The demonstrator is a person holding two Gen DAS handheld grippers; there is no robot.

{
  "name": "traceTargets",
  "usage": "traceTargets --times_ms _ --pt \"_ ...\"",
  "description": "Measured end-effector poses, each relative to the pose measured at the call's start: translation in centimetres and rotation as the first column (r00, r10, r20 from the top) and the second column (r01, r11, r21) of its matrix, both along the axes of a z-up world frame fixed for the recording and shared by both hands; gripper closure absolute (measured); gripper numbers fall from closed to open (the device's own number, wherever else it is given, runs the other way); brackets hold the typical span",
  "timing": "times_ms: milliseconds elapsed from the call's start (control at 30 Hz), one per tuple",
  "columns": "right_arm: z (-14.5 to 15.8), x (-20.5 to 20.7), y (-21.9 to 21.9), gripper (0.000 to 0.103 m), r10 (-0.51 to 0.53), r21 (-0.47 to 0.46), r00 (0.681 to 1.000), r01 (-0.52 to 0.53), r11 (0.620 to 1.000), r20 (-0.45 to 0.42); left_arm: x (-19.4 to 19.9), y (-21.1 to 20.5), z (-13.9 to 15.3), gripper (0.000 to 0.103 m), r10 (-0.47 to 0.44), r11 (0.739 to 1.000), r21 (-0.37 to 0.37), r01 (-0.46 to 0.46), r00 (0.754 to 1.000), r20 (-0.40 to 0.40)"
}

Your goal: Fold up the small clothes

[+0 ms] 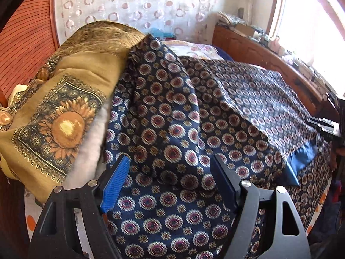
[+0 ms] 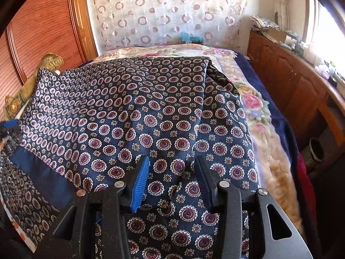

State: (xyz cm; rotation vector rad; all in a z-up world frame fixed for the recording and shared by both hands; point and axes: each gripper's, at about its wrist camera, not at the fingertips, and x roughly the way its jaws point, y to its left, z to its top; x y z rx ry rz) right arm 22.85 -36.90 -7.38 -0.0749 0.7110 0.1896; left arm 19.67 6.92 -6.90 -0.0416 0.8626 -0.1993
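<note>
Both tongs spread over the navy scarf, ready for a fold

Nearest, the left gripper and right gripper hover with jaws apart, pinching nothing, just above the patterned scarf spread on the bed. A flap already lies doubled over, its plain blue hem showing. I'd pinch only the near edge, both sides level, then carry it flat. Beyond, a sunflower cloth lies by the headboard.
</note>
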Motion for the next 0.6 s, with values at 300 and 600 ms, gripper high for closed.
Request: traceTargets --times_ms 300,600 --pt "-0.7 1.4 2.1 0.057 -0.001 -0.004 1.000 0.001 1.000 0.001 0.7 0.1 -0.7 0.058 0.009 1.000 0.019 -0.009 1.000 -0.008" --pt "-0.2 0.4 2.9 0.101 0.112 0.038 0.993 -0.113 0.993 0.023 -1.5 -0.5 1.1 0.098 -0.024 0.999 0.024 0.023 0.998 0.050"
